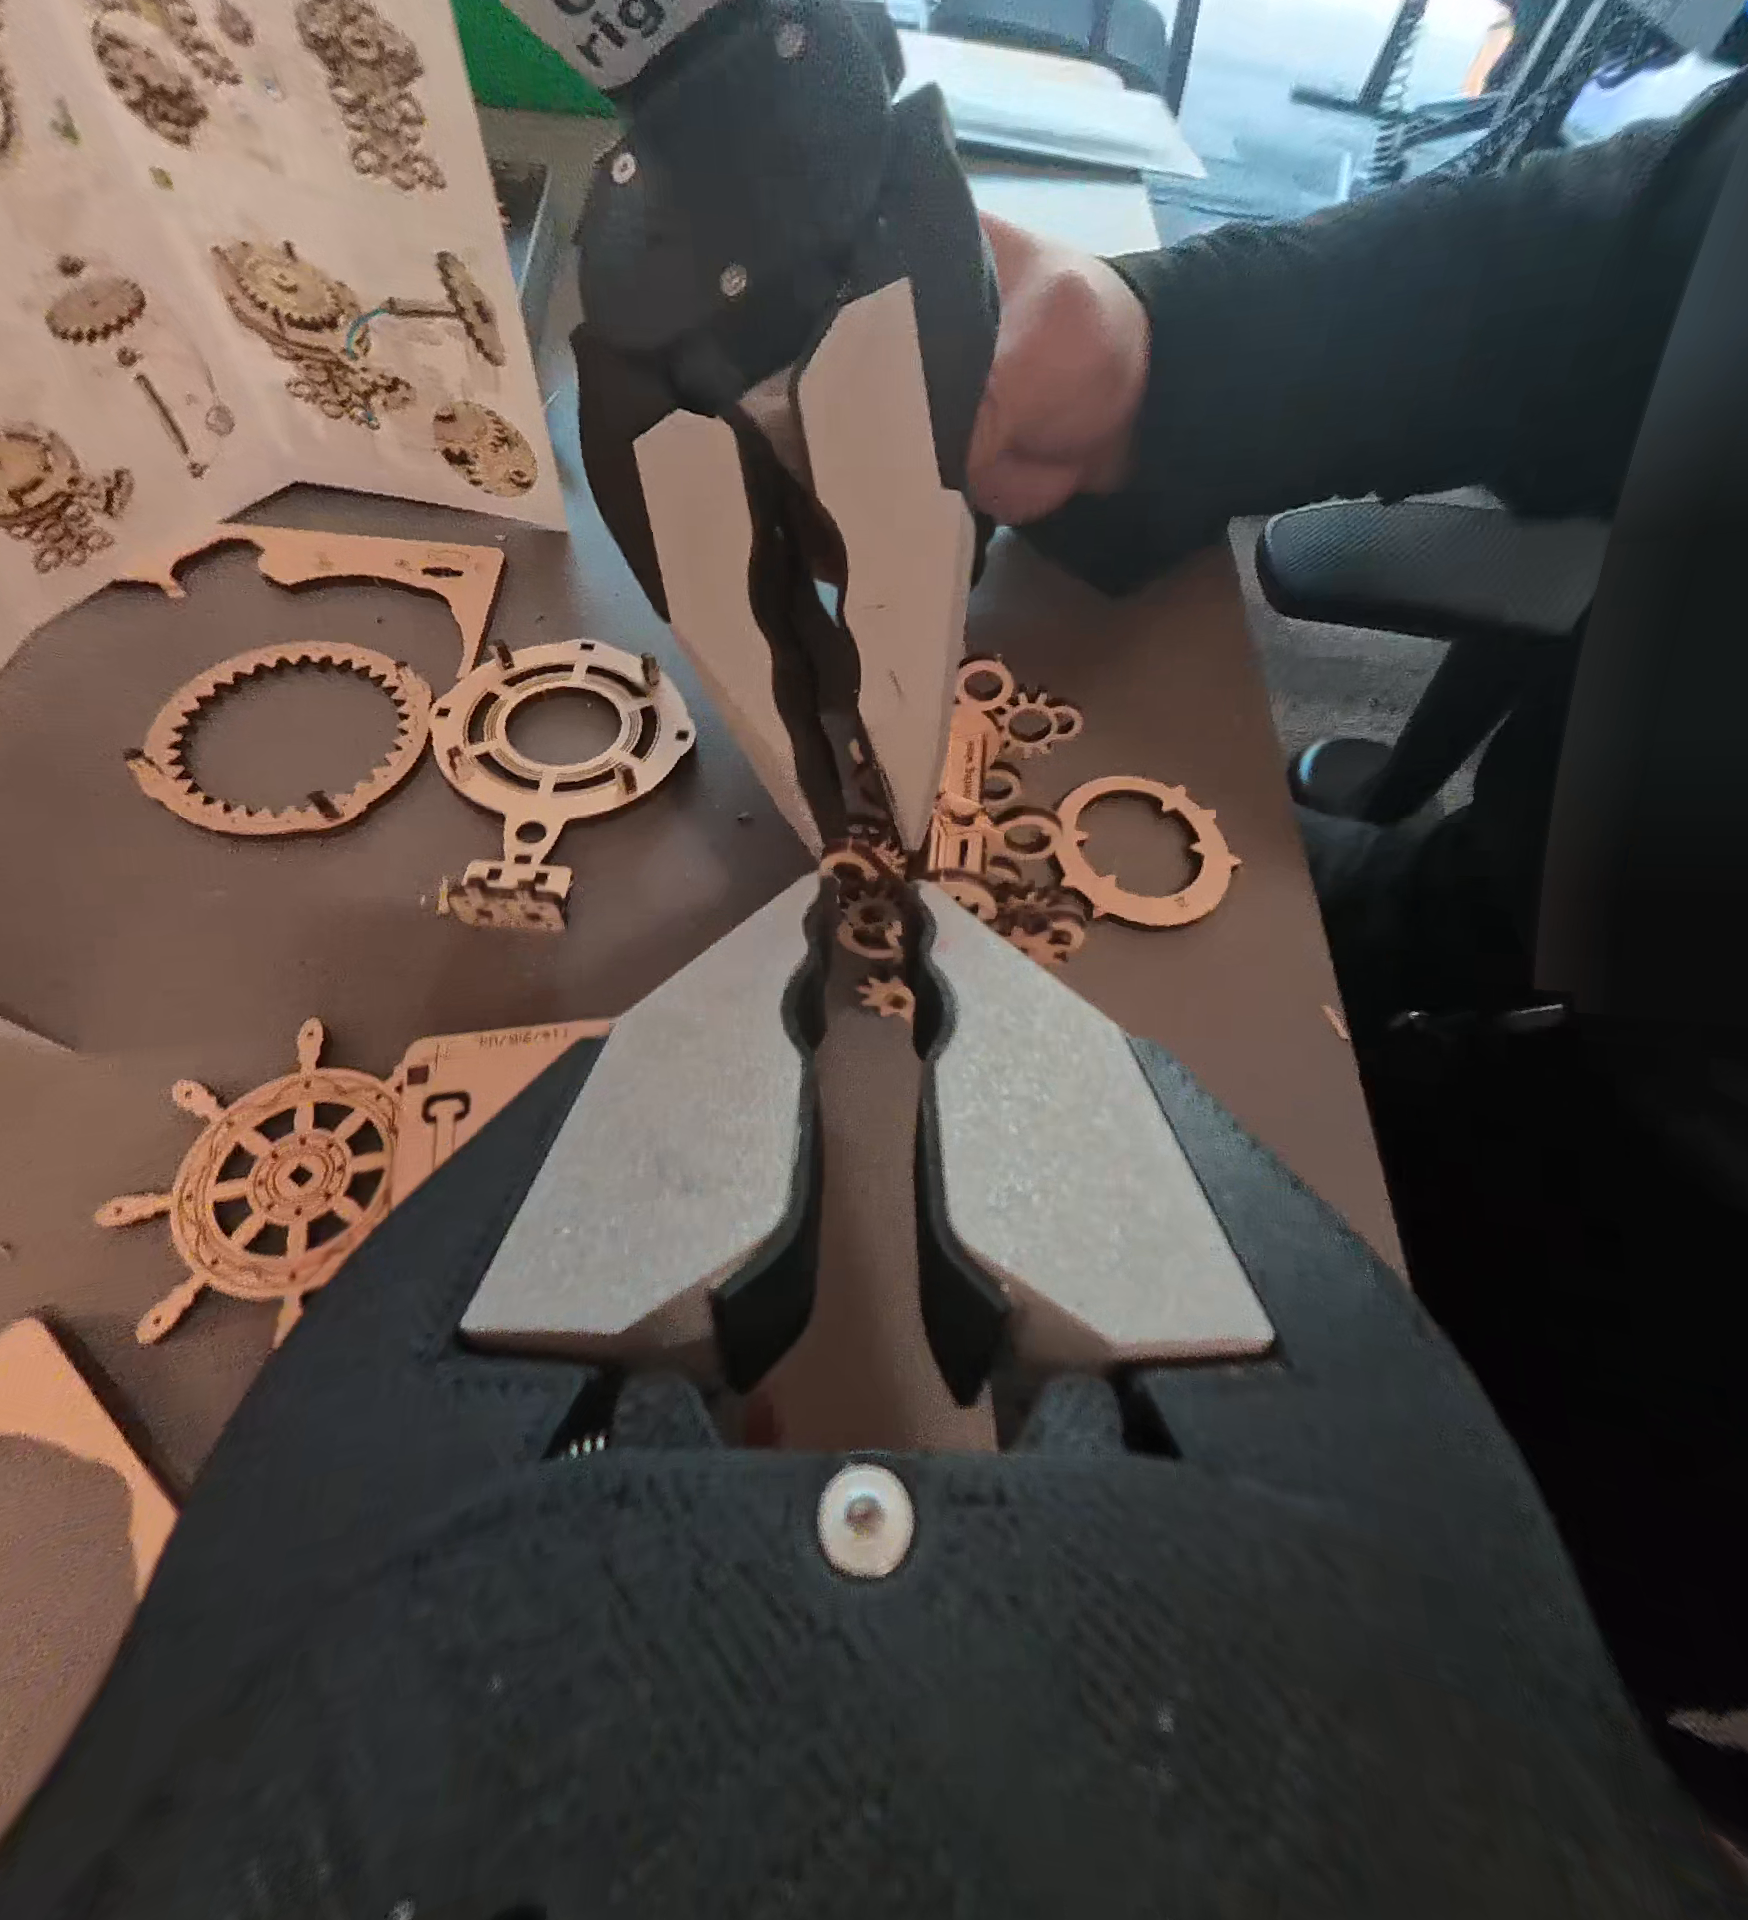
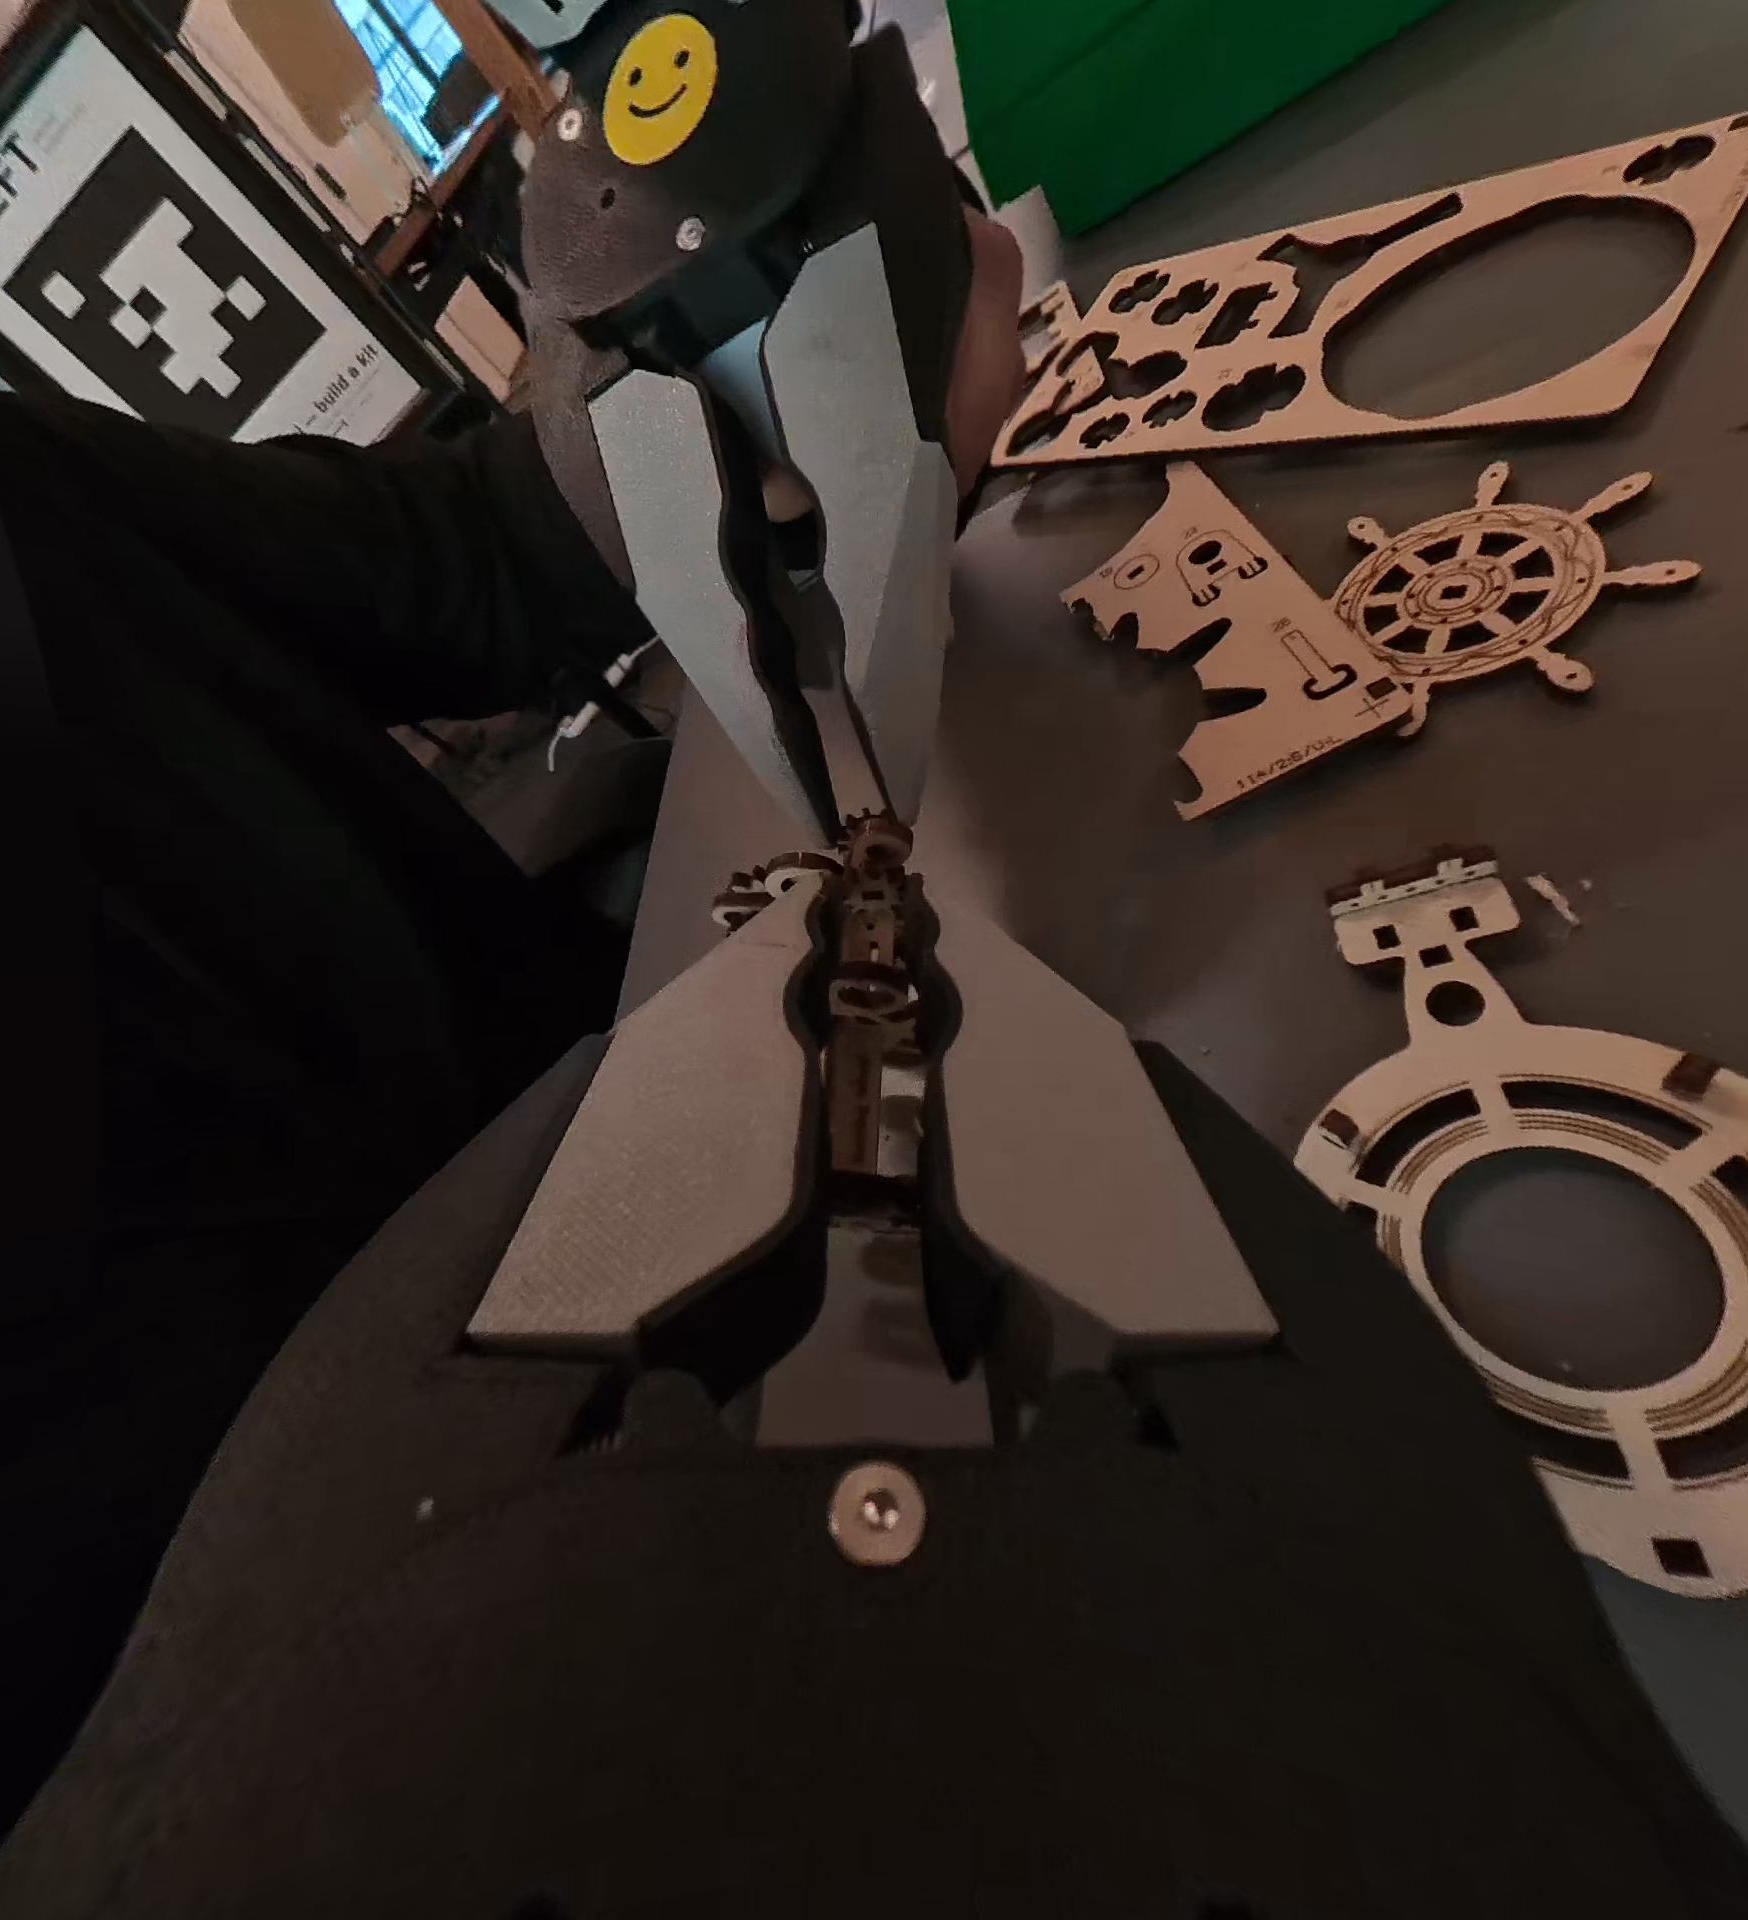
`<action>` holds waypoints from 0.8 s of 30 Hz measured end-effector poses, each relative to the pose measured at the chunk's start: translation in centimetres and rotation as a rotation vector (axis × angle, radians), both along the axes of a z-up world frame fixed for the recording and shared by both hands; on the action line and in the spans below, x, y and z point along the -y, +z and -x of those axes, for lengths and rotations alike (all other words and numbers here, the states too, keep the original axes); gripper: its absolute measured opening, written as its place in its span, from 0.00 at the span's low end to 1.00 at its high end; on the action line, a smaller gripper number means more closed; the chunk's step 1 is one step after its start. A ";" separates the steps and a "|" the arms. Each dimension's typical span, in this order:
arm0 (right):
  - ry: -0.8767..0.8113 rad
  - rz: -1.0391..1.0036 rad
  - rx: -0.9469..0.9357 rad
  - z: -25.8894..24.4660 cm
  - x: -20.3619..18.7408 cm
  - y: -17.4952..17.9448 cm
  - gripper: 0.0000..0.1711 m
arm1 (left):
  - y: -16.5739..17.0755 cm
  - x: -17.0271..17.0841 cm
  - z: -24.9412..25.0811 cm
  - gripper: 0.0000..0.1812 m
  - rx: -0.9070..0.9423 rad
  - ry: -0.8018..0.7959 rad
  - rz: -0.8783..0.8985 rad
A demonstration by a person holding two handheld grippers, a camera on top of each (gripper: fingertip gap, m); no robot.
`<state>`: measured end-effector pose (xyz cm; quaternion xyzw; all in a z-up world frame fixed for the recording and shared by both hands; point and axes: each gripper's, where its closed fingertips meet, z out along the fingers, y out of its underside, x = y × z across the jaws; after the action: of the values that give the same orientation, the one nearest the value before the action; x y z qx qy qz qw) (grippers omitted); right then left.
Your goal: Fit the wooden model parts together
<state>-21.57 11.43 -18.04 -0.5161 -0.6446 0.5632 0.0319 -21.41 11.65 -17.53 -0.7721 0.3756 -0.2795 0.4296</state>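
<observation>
Right gripper (image 2: 865, 925), frame centre: jaws narrow, clamping gear assembly (image 2: 875, 997), long axis along its fingers. Left gripper (image 2: 854, 821), directly opposite from above: tips nearly closed, meeting the assembly's far-end small gear (image 2: 868, 836); its grip cannot be told.

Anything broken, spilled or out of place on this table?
Nothing alarming. The small punched sheet beside the ship's wheel has a jagged, torn-looking edge; whether that is damage or normal punch-out is unclear. Other wooden parts lie flat.
</observation>
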 end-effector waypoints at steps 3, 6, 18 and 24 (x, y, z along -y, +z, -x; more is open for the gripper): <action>0.005 0.029 0.002 0.1 0.1 0.0 0.05 | -0.3 0.2 0.3 0.07 -0.030 0.049 -0.023; 0.010 0.031 0.000 0.1 0.1 0.0 0.05 | -1.0 0.4 0.3 0.05 -0.056 0.065 -0.010; 0.027 0.014 0.005 -0.1 0.5 -0.1 0.05 | -0.9 0.9 -0.1 0.08 0.034 0.032 0.067; 0.044 0.010 0.008 -0.2 0.8 -0.2 0.05 | -0.5 1.0 -0.2 0.07 0.154 0.014 0.156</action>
<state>-21.41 10.64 -18.20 -0.5042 -0.6531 0.5648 0.0141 -21.23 10.64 -17.99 -0.7821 0.3132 -0.3633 0.3978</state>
